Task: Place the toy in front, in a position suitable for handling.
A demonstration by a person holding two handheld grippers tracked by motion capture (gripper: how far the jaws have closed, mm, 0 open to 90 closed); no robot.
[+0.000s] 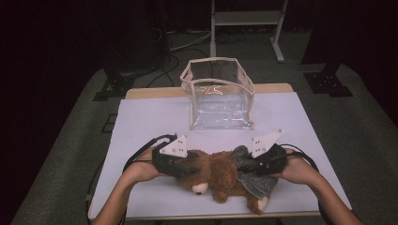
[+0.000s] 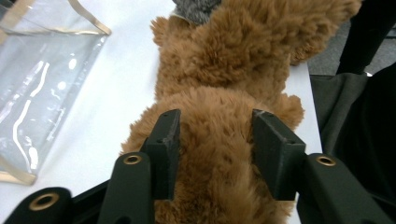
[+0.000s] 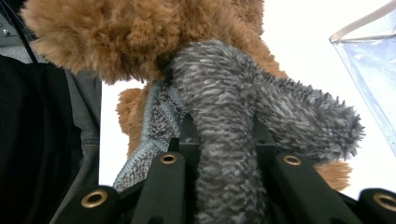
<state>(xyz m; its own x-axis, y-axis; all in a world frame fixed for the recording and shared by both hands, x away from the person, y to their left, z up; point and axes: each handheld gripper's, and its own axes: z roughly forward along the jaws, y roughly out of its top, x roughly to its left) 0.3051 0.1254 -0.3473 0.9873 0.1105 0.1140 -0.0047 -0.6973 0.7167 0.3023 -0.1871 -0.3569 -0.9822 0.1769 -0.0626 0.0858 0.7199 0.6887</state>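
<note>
A brown teddy bear (image 1: 213,176) lies near the front edge of the white-covered table (image 1: 150,122), wearing a grey knit garment (image 1: 251,183). My left gripper (image 1: 187,168) comes in from the left. In the left gripper view its jaws (image 2: 217,126) press into the bear's brown fur (image 2: 219,154) from both sides. My right gripper (image 1: 249,164) comes in from the right. In the right gripper view it (image 3: 224,140) is shut on a tube-like fold of the grey garment (image 3: 229,121), which stands up between the jaws against the bear (image 3: 140,32).
A clear plastic bag (image 1: 220,93) with beige trim stands open-topped at the back middle of the table, also seen in the left gripper view (image 2: 37,93) and the right gripper view (image 3: 369,70). Bare white surface lies between the bag and the bear. A metal stand (image 1: 246,28) is beyond the table.
</note>
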